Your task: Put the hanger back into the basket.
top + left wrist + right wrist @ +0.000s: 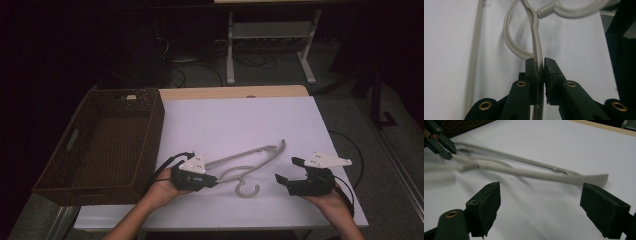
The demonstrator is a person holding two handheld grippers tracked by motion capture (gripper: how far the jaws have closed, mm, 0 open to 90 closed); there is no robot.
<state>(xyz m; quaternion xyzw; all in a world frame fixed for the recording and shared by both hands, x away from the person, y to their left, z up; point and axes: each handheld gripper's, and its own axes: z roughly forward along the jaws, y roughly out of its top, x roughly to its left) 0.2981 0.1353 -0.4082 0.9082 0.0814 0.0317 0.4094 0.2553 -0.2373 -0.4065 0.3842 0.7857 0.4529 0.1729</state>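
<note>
Fingers of the left gripper clench on 1 arm of the grey hanger lying on the white tabletop, while the right gripper hovers released nearby, so probably next comes lifting it toward the basket.

Bare white table beyond the hanger, wicker basket walling the left side, gap between both claws

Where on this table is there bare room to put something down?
The white table top is bare beyond the grey plastic hanger, right of the brown wicker basket. The near edge is crowded: left hand-held gripper clamping the hanger, right hand-held gripper open.
</note>
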